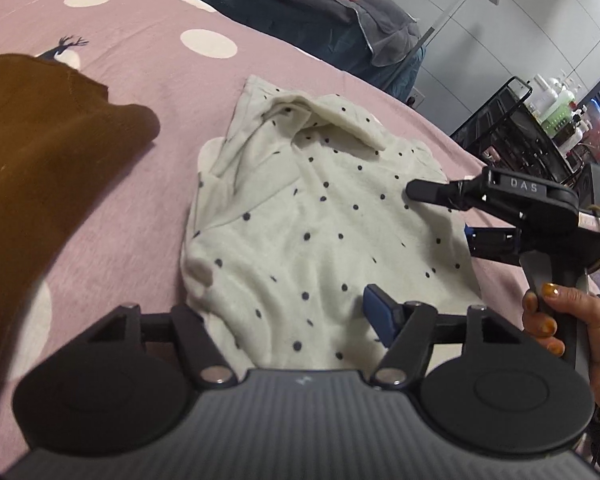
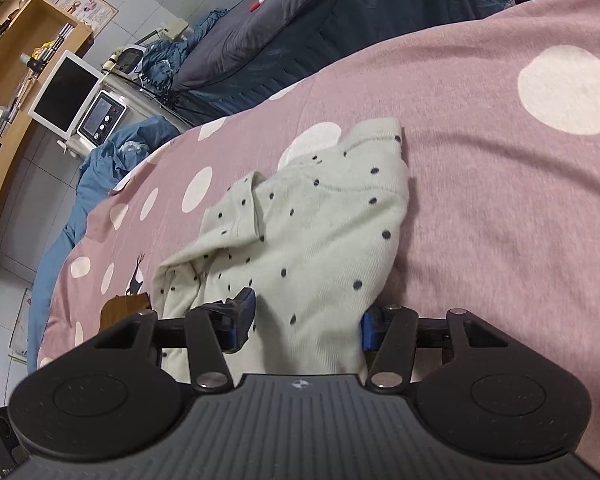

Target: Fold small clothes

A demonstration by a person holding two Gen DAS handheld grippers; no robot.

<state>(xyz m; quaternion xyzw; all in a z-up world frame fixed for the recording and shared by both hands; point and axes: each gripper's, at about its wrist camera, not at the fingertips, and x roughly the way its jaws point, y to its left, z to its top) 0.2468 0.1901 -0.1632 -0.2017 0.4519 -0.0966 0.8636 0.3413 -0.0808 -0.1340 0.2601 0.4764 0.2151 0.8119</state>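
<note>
White dotted garment (image 2: pixel 300 240) — right hand-held gripper (image 2: pixel 304 320) agape

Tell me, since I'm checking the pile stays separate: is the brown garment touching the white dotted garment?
Apart. The left wrist view shows a strip of pink bedsheet between the brown garment and the white dotted garment.

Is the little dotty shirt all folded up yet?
Not yet. Part of the white dotted garment already looks doubled over near its far end, but it lies rumpled on the pink bedspread. Right now the left gripper and the right gripper are both open at its near and side edges, with cloth between the right one's fingers. Still left: finishing its folds, and the brown garment beside it.
</note>
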